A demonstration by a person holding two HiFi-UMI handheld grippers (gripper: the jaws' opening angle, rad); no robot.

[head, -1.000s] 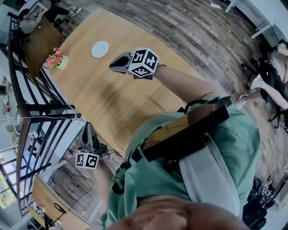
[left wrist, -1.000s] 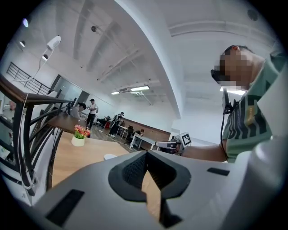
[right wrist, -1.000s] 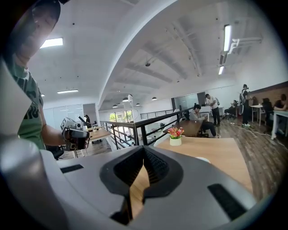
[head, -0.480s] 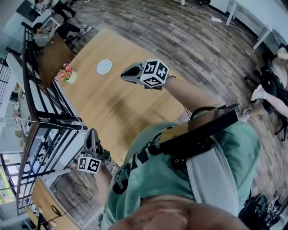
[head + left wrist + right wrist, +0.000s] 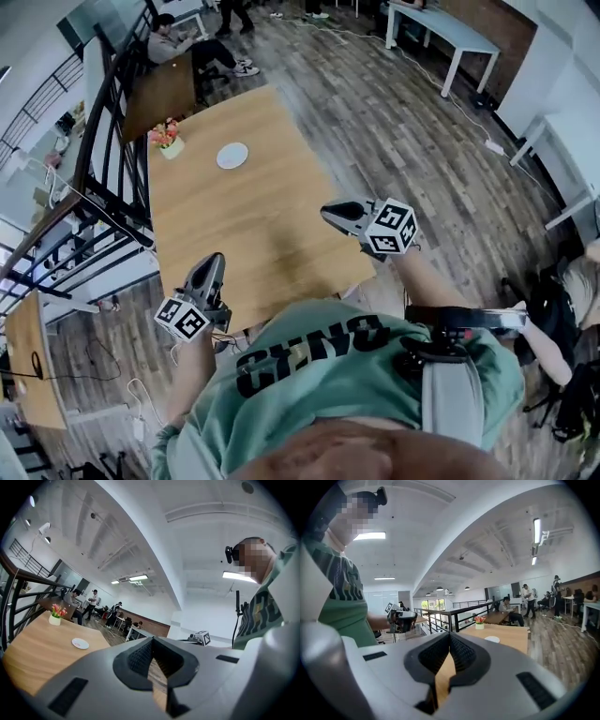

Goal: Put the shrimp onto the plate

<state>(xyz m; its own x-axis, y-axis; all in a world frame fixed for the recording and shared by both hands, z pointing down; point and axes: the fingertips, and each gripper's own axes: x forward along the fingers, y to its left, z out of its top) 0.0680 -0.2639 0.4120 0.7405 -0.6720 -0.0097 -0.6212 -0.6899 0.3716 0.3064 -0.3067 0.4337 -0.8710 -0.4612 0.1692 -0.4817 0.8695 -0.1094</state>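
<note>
1. The plate (image 5: 232,156) lies on the table (image 5: 267,239) in the upper left, well apart from both grippers.
2. The left gripper (image 5: 214,260), lower left, and the right gripper (image 5: 330,211), right of centre, both have their jaws pressed together on nothing.
3. The dark lettering on the green shirt (image 5: 309,370) is not clearly readable.

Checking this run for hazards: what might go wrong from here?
No shrimp shows in any view, so the search may stall. The plate lies at the far end of the table, close to the flower pot; a long reach might knock the pot. Both the left gripper and right gripper are shut and empty; they must open first.
</note>
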